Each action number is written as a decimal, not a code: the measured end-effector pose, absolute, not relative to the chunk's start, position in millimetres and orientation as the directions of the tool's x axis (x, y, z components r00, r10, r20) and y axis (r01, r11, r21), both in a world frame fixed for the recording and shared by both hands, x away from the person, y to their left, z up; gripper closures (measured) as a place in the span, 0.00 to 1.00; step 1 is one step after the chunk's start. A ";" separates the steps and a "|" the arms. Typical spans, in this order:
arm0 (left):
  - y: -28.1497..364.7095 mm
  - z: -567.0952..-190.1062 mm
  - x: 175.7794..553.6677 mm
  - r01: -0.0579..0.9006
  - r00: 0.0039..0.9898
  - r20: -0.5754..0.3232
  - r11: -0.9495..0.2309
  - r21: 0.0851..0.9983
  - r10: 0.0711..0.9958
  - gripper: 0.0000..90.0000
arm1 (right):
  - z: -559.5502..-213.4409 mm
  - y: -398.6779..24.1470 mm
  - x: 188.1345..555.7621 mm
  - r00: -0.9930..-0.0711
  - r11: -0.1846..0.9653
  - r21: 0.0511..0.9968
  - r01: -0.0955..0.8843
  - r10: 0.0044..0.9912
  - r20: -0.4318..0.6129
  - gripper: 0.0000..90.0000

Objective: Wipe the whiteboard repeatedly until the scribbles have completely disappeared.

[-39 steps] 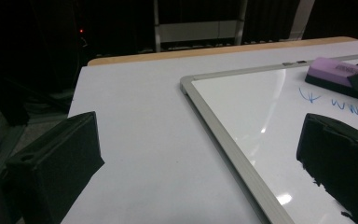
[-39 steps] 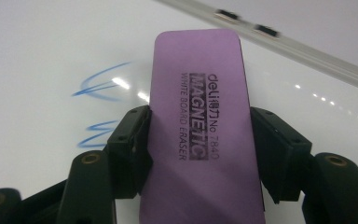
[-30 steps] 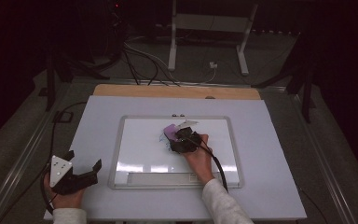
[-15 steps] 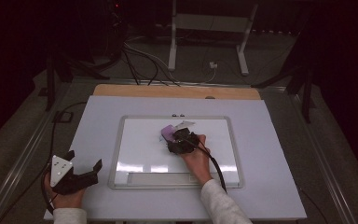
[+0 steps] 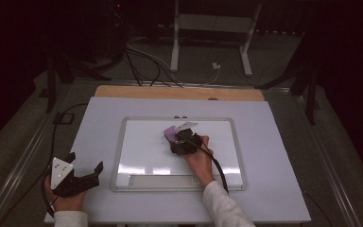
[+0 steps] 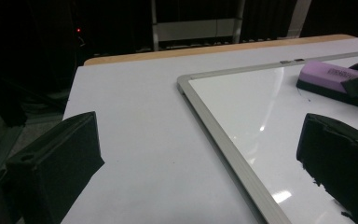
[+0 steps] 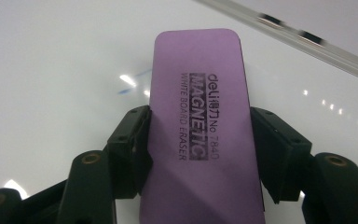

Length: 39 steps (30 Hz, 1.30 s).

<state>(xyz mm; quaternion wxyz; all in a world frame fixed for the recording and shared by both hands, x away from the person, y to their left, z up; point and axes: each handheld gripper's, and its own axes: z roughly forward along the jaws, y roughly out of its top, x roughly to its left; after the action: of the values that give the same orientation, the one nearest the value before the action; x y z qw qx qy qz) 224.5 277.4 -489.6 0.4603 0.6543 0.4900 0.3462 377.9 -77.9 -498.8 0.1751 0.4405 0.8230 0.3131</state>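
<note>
- My left gripper is parked down at the near-left corner of the white table, jaws spread wide with nothing between them, just off the whiteboard's left edge.
- From the left gripper view I'm looking across the whiteboard and its silver frame, with the purple eraser sitting over on the far right side of the board.
- The whiteboard lies flat in the middle of the table, light glare near its bottom tray.
- My right gripper is on the upper middle of the board, jaws clamped on both long sides of the purple eraser.
- Up close the eraser reads "deli magnetic white board eraser No 7840", flat on the board, with a small blue mark just to its left.
</note>
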 end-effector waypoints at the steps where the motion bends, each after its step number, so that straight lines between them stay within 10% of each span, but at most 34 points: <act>1: 277.2 -490.1 225.0 0.324 0.281 0.000 -0.095 0.941 0.960 0.01 | -499.1 -79.9 379.6 -0.543 0.398 0.668 0.629 0.839 0.011 0.46; 34: 274.7 -489.5 225.5 0.324 0.290 0.009 -0.107 0.940 0.957 0.01 | -496.3 -58.8 372.2 -0.655 0.508 0.651 0.564 0.755 -0.022 0.46; 39: 276.4 -490.1 225.4 0.327 0.286 0.004 -0.101 0.940 0.958 0.01 | -496.1 -73.2 390.7 -0.557 0.460 0.649 0.606 0.828 -0.066 0.46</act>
<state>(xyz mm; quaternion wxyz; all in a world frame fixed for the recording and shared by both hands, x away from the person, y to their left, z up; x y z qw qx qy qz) 225.4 276.4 -490.1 0.4590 0.6574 0.4887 0.3440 390.7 -73.2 -496.1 0.1900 0.4304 0.8329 0.2915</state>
